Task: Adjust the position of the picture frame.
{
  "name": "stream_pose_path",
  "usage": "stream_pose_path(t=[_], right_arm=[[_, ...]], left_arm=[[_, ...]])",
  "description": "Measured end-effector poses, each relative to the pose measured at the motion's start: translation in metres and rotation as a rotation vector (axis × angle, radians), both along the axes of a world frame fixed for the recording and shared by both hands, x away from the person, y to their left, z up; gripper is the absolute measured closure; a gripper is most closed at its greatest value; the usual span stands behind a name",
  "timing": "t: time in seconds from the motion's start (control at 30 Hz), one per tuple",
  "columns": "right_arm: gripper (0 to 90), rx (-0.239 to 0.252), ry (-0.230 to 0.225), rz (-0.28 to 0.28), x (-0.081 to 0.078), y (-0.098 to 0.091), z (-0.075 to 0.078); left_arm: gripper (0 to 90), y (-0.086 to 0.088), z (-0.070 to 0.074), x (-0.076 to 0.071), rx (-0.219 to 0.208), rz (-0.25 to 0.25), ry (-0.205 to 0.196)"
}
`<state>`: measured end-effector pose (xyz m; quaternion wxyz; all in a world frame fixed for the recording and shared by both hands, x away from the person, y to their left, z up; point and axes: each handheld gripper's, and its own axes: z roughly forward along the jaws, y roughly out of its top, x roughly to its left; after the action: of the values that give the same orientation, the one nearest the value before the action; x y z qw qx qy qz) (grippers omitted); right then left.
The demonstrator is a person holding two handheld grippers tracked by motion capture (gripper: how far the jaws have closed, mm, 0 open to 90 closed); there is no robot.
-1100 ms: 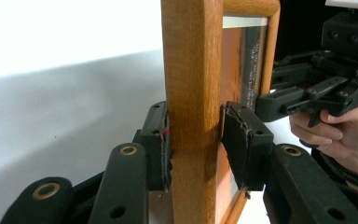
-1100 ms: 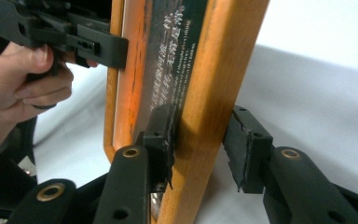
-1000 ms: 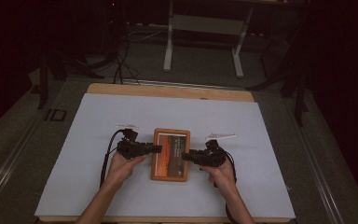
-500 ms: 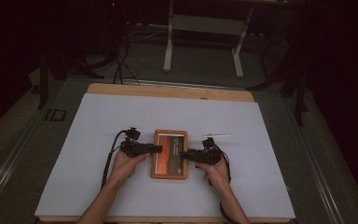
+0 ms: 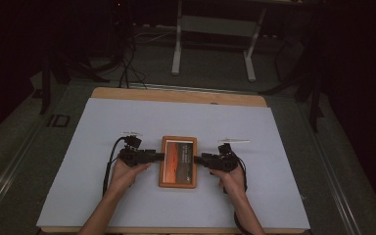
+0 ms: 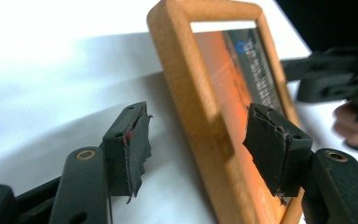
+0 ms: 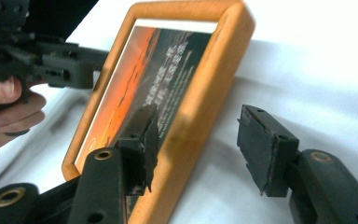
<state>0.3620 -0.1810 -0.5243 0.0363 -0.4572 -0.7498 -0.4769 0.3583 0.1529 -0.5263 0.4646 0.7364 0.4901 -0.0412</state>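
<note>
On the white mat [image 5: 127, 117] lies one wooden picture frame [image 5: 178, 141] enclosing one orange print, its side rails straddled without contact by the left gripper [image 5: 159, 156] and right gripper [image 5: 199, 159], jaws just widened.

Your station sits in lab or recording studio: dim room, wooden table [image 5: 176, 95] under white sheet [image 5: 127, 122] at frame centre, metal stand legs [image 5: 213, 46] at top centre, loose cables [image 5: 127, 63] on floor upper left, dark drapes at right edge.
</note>
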Motion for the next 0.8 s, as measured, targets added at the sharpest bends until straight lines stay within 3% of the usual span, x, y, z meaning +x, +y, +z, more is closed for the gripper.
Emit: stream_pose_path(t=[0.3, 0.43, 0.63, 0.8], right_arm=[[43.5, -0.028, -0.083, -0.054, -0.005, -0.018, 0.012], [43.5, -0.03, -0.089, -0.05, -0.006, -0.018, 0.013], [43.3, -0.085, -0.112, -0.036, -0.008, -0.013, 0.014], [43.3, -0.099, -0.125, -0.029, -0.008, -0.012, 0.015]], left_arm=[[41.2, 0.01, 0.012, -0.016, 0.084, 0.046, -0.09], [42.6, 0.011, 0.015, -0.018, 0.083, 0.06, -0.11], [43.0, 0.012, 0.019, -0.021, 0.088, 0.072, -0.134], [43.4, 0.011, 0.021, -0.023, 0.097, 0.07, -0.153]])
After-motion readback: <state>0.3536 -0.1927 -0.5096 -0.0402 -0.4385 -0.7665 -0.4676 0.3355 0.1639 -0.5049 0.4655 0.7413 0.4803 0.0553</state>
